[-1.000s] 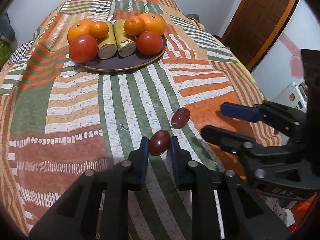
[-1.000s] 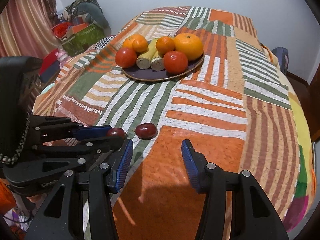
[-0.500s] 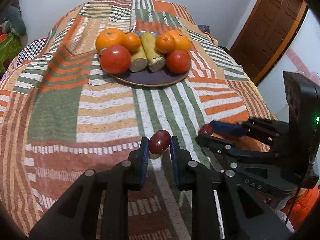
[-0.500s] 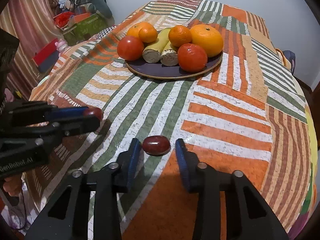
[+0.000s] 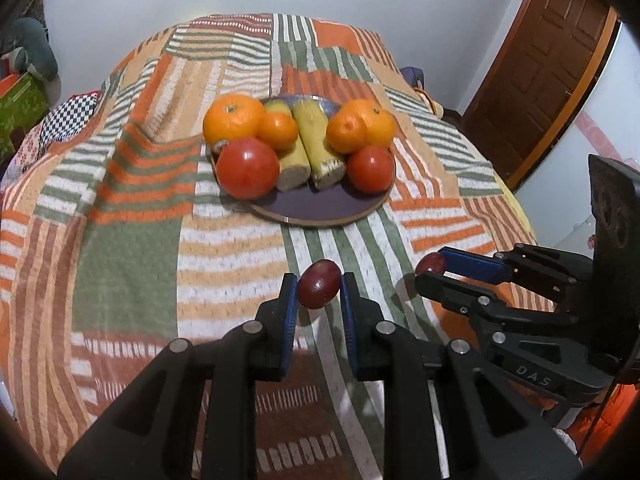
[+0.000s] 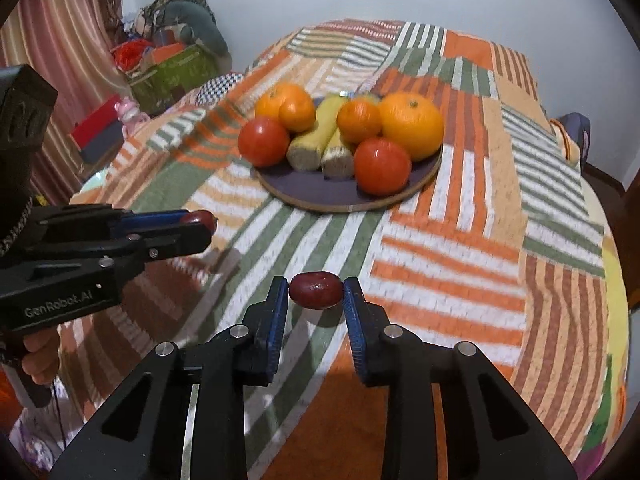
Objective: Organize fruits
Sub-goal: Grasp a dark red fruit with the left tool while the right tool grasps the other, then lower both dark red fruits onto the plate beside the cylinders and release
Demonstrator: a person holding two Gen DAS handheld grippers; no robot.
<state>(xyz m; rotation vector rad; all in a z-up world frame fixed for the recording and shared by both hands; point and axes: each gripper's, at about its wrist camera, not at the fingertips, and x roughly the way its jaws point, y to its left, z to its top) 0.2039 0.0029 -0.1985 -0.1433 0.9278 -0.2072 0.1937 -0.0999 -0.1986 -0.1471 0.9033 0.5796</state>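
My left gripper (image 5: pixel 319 294) is shut on a dark red grape (image 5: pixel 319 284) and holds it above the striped cloth. My right gripper (image 6: pixel 316 298) is shut on a second red grape (image 6: pixel 316 289), also lifted off the cloth. Each gripper shows in the other's view: the right gripper (image 5: pixel 430 268) with its grape (image 5: pixel 430 263), the left gripper (image 6: pixel 200 226) with its grape (image 6: pixel 196 217). Ahead sits a dark round plate (image 5: pixel 320 210) with oranges (image 5: pixel 232 118), two tomatoes (image 5: pixel 247 167) and two cut bananas (image 5: pixel 316 140). The plate (image 6: pixel 320 194) also shows in the right wrist view.
A striped patchwork cloth (image 5: pixel 132 240) covers the round table. A brown door (image 5: pixel 548 60) stands at the right. Boxes and cushions (image 6: pixel 172 64) and a curtain (image 6: pixel 60 40) lie left of the table.
My right gripper closed on the second grape and lifted it off the cloth. Both grippers rose and moved toward the plate with their grapes.
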